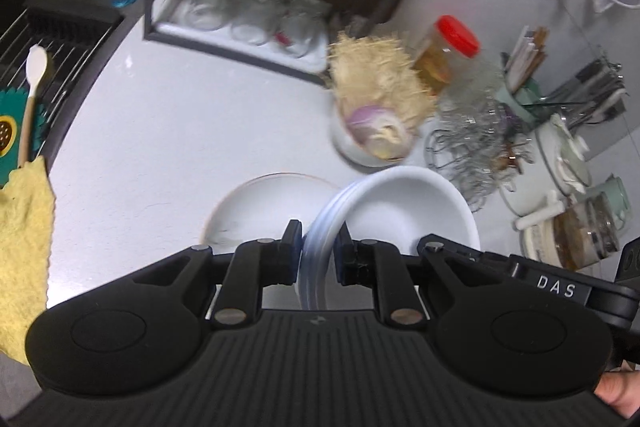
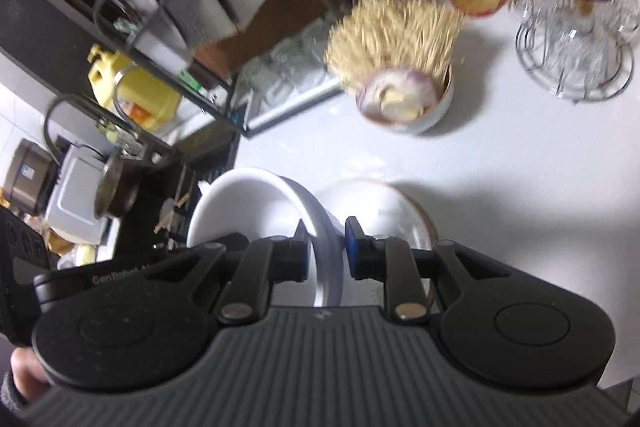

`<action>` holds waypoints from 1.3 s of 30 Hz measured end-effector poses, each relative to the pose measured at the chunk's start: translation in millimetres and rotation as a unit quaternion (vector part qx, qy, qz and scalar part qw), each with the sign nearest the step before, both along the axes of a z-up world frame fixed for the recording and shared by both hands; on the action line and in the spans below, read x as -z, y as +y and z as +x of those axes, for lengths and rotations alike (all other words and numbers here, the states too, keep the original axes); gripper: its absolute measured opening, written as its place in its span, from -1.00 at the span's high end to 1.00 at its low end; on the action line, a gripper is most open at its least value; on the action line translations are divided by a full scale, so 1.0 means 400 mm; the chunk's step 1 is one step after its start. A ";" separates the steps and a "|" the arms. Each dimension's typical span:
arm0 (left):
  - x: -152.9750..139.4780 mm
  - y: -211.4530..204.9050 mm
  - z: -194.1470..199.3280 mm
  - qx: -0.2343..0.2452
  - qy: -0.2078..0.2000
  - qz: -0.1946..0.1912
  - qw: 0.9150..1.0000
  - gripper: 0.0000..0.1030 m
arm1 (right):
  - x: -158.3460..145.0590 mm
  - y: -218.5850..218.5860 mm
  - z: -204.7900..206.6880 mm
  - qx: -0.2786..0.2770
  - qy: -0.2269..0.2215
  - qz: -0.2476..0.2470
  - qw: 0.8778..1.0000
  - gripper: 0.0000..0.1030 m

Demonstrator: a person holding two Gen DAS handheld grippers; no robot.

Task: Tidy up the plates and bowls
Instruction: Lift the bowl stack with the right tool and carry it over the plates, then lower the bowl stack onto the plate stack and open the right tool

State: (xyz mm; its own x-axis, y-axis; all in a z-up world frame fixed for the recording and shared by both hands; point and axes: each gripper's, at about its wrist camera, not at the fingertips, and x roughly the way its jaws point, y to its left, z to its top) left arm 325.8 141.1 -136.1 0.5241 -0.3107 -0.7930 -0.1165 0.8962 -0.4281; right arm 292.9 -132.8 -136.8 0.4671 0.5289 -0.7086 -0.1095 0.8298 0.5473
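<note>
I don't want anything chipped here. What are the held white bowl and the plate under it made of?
Bowl: probably glazed ceramic or porcelain; smooth glossy white, thick rounded rim. Melamine can't be ruled out. The left gripper and right gripper each clamp its rim.
Plate: likely glazed ceramic too; shiny white with a thin brownish edge line.

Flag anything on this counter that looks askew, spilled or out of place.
Nothing is spilled or broken. The white bowls, a nested stack, are held tilted on edge above a plate, their rim pinched by both the left gripper and the right gripper. A yellow cloth hangs over the counter's edge by the sink.
</note>
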 end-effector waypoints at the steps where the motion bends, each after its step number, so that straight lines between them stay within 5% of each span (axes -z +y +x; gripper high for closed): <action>1: 0.016 0.008 0.005 0.000 0.006 0.000 1.000 0.66 | 0.012 0.012 0.005 -0.002 0.006 -0.004 1.000 0.58; 11: 0.142 0.032 0.039 0.007 0.063 -0.003 0.998 0.66 | 0.116 0.065 0.051 -0.002 0.050 -0.048 0.998 0.58; 26: 0.188 0.012 0.088 0.004 0.063 0.022 0.998 0.66 | 0.169 0.081 0.091 -0.027 0.050 -0.074 0.996 0.57; 28: 0.177 0.008 0.086 0.001 0.056 0.031 0.998 0.66 | 0.165 0.075 0.091 -0.024 0.048 -0.075 0.996 0.38; 30: 0.158 0.008 0.079 -0.004 0.048 0.037 0.998 0.65 | 0.150 0.067 0.084 -0.020 0.033 -0.075 0.996 -0.22; 39: 0.016 -0.008 -0.005 -0.010 0.005 0.058 0.998 0.62 | 0.027 0.015 0.013 -0.021 -0.035 -0.072 0.997 -0.21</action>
State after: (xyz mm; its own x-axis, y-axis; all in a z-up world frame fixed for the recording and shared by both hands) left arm 323.7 137.8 -142.3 0.5203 -0.2061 -0.8288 -0.1388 0.9372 -0.3201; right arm 297.9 -126.8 -147.8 0.4969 0.4448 -0.7451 -0.1799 0.8928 0.4130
